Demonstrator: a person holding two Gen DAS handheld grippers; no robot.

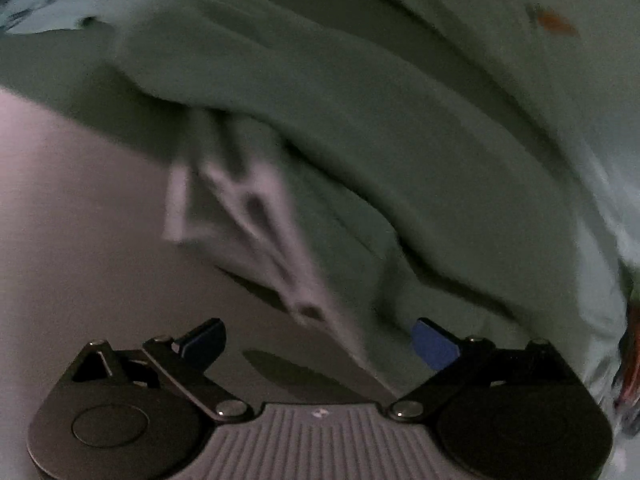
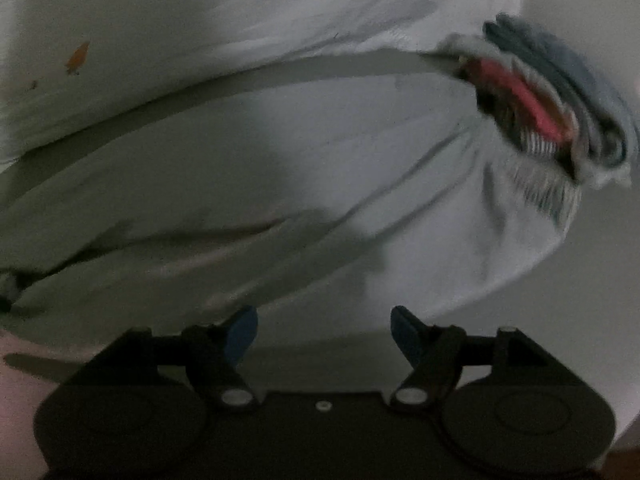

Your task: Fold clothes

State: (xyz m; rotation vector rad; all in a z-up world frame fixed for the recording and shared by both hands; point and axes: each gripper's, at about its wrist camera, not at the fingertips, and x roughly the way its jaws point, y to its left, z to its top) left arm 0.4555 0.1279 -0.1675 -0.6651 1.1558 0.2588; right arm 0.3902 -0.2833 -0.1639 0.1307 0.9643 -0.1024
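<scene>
The pale green garment [image 1: 360, 128] is seen spread in loose folds over the table [image 1: 60, 208], filling most of both views, with a pile of other clothes [image 2: 552, 92] lying at its far right edge. The left gripper [image 1: 320, 344] is held wide open with nothing between its blue pads [image 1: 434, 344]; the right gripper [image 2: 324, 334] is likewise parted and empty, just short of the cloth's near hem. A stage between folds is judged: fresh edges must next be picked, approached low and pinched cleanly.
</scene>
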